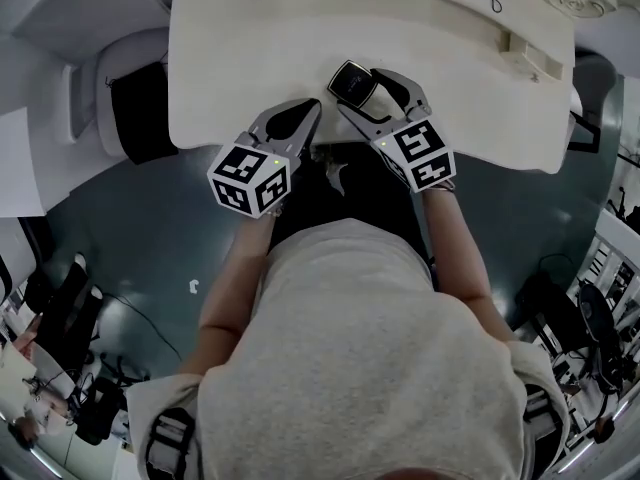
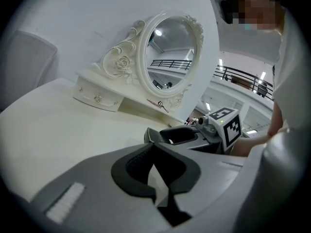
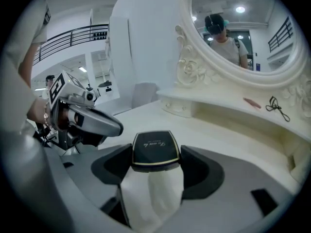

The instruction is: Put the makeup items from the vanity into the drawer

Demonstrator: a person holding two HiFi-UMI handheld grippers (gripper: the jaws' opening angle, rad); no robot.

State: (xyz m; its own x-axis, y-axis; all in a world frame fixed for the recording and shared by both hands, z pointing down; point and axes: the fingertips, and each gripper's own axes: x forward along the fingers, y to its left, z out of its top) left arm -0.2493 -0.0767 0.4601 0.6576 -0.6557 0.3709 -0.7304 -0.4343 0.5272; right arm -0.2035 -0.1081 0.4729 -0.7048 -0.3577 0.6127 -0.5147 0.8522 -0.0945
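The compact (image 3: 154, 148) sits between the right gripper's (image 1: 360, 93) jaws, with the left gripper (image 3: 85, 120) just to its left. Ahead, the mirror (image 3: 238, 28) stands on the vanity (image 3: 218, 130). On the shelf (image 3: 214, 101) ahead and to the right lie a stick (image 3: 252, 102) and a looped tool (image 3: 277, 106), perhaps scissors.

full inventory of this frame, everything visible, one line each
vanity: 1, white, in front of the person
mirror: 1, oval, ornate white frame, at the vanity's back
drawer unit: 1, white, at the mirror's base
compact: 1, black with gold edging, between the right gripper's jaws
pencil: 1, pink-red, on the shelf below the mirror
looped tool: 1, black, beside the pencil; exact kind unclear
chair: 1, white, beyond the vanity's end
left gripper: 1, grey, jaws together, empty, over the vanity's front edge
right gripper: 1, grey, shut on the compact
person: 1, grey T-shirt
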